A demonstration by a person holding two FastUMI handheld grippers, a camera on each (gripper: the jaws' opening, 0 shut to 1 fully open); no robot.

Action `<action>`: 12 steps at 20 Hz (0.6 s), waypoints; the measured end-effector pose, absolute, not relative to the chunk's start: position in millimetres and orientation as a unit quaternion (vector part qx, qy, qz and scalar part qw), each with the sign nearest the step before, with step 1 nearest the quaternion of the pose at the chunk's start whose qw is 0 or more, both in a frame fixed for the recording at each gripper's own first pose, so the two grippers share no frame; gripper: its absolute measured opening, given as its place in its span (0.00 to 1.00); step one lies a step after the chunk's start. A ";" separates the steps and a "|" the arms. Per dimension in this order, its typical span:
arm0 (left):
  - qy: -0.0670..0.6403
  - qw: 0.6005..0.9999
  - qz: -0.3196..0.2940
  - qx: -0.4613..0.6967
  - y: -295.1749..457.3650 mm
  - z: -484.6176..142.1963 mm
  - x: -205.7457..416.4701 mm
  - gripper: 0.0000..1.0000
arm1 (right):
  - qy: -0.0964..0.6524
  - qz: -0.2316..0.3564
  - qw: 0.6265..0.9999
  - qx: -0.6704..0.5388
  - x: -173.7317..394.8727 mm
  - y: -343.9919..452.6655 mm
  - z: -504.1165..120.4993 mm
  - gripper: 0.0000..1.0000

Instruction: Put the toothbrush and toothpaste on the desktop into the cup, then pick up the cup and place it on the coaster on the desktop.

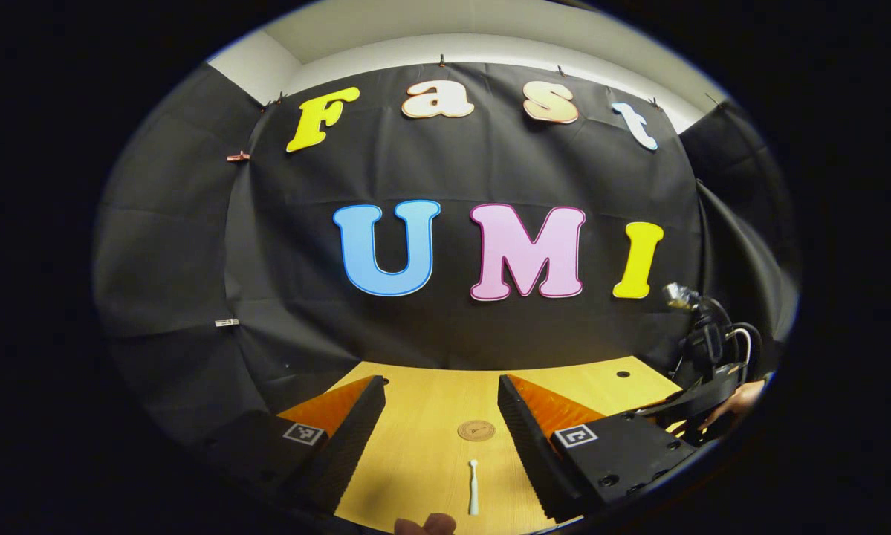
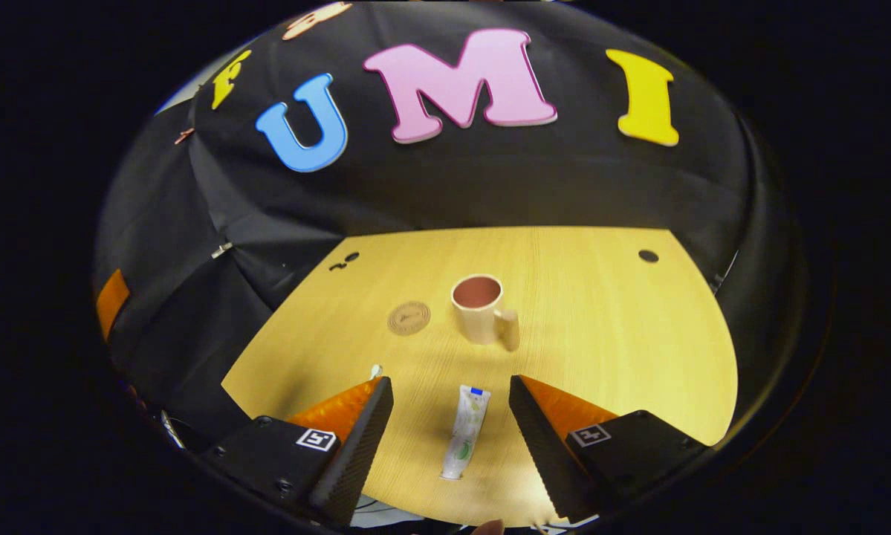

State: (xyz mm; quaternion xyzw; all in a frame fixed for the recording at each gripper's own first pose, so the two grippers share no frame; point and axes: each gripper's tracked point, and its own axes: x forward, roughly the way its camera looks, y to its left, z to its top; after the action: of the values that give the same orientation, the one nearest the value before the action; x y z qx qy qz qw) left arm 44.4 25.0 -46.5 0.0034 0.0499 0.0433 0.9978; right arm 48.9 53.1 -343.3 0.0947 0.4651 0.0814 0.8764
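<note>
Right gripper view is showing us the right gripper (image 2: 451,427) hanging spread above the white toothpaste tube (image 2: 466,432) lying on the wooden desktop (image 2: 623,349), near the beige cup (image 2: 479,310), and we are judging a slanted pinch could squirt it sideways.

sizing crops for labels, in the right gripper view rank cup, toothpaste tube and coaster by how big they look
1. Toothpaste tube, though it lies nearest the camera, so its lead over the cup is unsure.
2. Cup.
3. Coaster, clearly the smallest.
</note>
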 end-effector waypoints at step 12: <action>0.075 0.995 0.071 0.002 36.3 -65.0 64.2 0.96 | 0.598 0.058 0.794 0.096 33.1 54.8 -468.0 0.96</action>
State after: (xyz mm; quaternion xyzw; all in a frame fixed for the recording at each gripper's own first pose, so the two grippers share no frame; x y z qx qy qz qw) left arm 64.2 36.3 -65.0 0.0023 0.0753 0.0710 0.9946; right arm 33.1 54.8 -468.0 0.0957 0.5978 0.0579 0.7938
